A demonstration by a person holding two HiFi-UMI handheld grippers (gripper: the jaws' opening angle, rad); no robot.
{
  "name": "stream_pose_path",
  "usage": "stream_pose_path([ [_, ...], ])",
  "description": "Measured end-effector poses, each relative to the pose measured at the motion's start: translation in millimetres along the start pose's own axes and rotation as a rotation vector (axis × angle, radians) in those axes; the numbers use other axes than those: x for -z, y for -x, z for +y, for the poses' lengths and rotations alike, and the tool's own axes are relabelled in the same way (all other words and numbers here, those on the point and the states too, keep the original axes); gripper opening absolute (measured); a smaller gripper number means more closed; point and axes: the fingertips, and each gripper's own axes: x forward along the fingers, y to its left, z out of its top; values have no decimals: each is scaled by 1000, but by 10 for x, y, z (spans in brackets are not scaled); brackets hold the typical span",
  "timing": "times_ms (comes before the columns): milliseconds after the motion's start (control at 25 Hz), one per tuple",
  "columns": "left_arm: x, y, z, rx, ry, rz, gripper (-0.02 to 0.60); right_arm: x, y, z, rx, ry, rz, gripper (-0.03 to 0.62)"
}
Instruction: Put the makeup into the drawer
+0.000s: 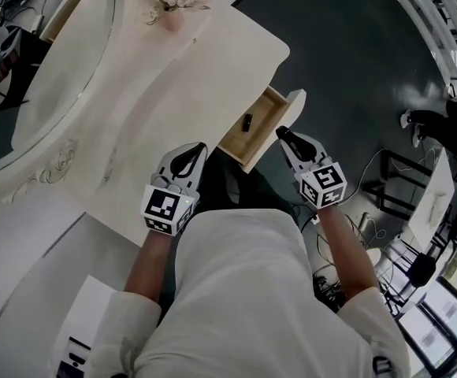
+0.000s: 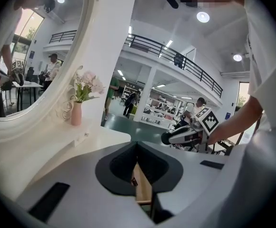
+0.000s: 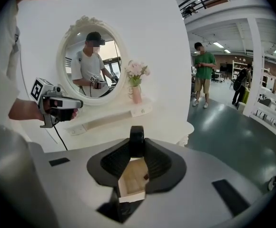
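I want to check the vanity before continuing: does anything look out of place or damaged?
Nothing stands out. The drawer hangs open with one small dark item inside; the vase stands upright.

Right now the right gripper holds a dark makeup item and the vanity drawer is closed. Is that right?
Not quite. The drawer is open, pulled out of the vanity with a small dark item lying in it, as the head view shows. The right gripper does hold a dark makeup item.
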Motion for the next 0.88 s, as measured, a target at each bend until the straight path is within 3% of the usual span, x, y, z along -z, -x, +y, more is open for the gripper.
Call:
stream_pose_path([
  [440, 121, -271, 71, -61, 56, 14, 17, 434, -472, -58, -102, 71, 162, 100],
  [880, 491, -555, 43, -108, 98, 49, 17, 1003, -1092, 36, -222, 201, 348, 100],
])
